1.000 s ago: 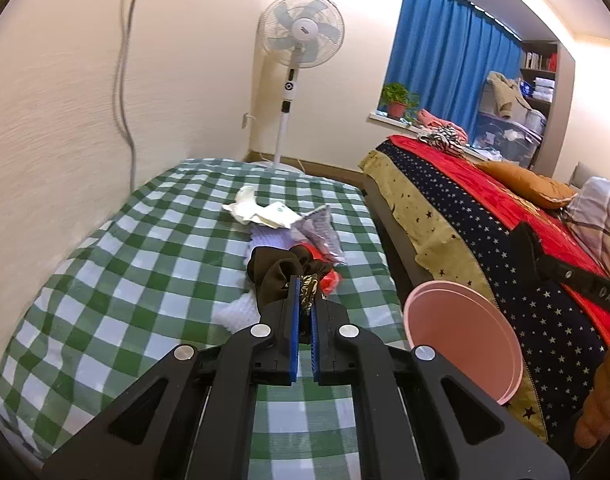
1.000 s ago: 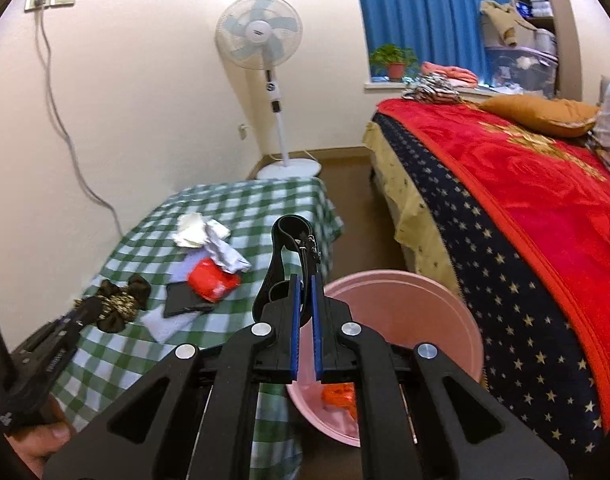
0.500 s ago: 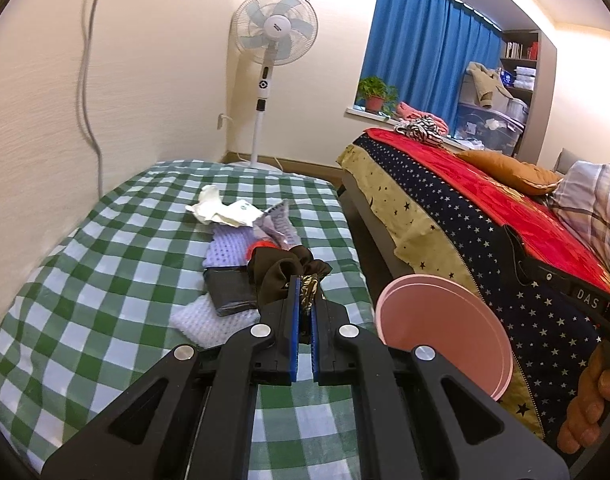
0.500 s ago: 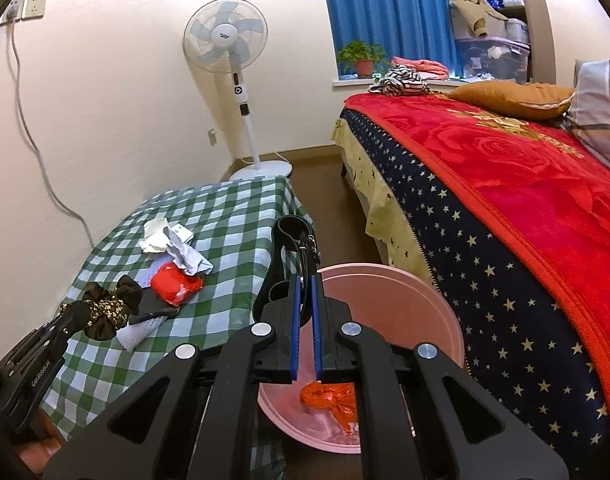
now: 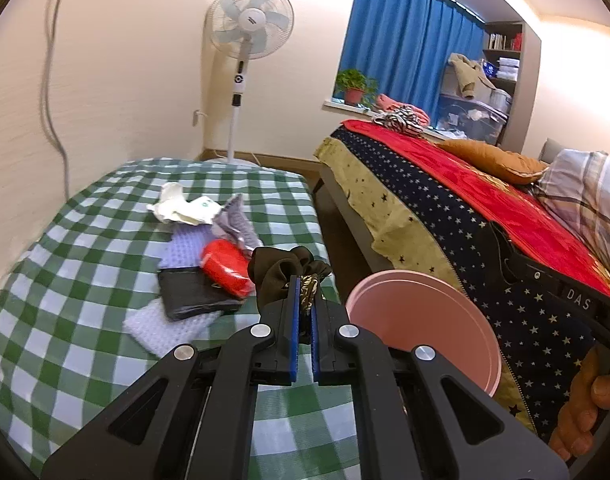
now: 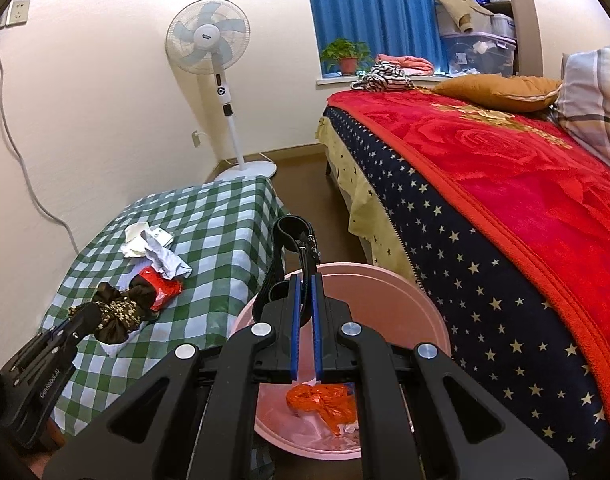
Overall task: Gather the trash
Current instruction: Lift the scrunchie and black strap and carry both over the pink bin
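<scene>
My left gripper (image 5: pixel 304 300) is shut on a dark brown scrunchie with a gold pattern (image 5: pixel 289 270), held above the green checked table (image 5: pixel 85 280); the scrunchie also shows in the right wrist view (image 6: pixel 119 308). My right gripper (image 6: pixel 305 300) is shut on a black strap (image 6: pixel 295 236) of the pink bucket (image 6: pixel 433 320), which shows beside the table in the left wrist view (image 5: pixel 425 320). An orange wrapper (image 6: pixel 323 398) lies inside the bucket. On the table lie a red packet (image 5: pixel 225 266), a black bag (image 5: pixel 193 292), white paper (image 5: pixel 177 210) and a grey wrapper (image 5: pixel 237 226).
A bed with a red and starred blanket (image 6: pixel 505 200) stands to the right of the bucket. A white standing fan (image 6: pixel 209 44) stands in the far corner. A cable (image 6: pixel 21 172) hangs down the left wall.
My left gripper has carried the scrunchie to the right, toward the table's edge and the bucket. The bucket has come closer to the table.
</scene>
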The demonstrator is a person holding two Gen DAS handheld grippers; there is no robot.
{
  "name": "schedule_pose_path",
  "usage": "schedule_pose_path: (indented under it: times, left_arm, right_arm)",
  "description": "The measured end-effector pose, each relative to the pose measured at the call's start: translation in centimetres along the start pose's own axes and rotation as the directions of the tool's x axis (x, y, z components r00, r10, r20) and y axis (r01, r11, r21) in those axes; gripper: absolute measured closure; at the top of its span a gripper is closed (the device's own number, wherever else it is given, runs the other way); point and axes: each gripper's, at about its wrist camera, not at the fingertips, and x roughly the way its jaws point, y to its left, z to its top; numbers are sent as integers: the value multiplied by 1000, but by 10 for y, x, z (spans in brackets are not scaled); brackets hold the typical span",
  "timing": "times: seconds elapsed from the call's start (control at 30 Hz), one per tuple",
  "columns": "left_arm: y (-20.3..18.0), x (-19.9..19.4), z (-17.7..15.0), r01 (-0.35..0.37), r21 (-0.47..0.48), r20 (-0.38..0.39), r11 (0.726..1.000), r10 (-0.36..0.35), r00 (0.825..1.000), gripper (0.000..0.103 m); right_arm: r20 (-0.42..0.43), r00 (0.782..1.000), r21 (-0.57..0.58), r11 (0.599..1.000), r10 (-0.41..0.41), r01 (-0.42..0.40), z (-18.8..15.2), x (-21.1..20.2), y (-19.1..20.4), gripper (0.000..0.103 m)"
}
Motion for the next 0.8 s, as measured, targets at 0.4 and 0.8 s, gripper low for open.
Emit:
schedule_pose_path:
  times: [0.4,0.8]
  left_arm:
    - [-34,18,-3,70,37,-19,997,-69,997,99]
    - [-63,43,-10,165,47,-72,985,-161,984,99]
  right_arm:
    - [-8,999,54,998,-39,40,1,5,-20,97]
    - [-3,997,72,994,-79,79,2,3,-34,97]
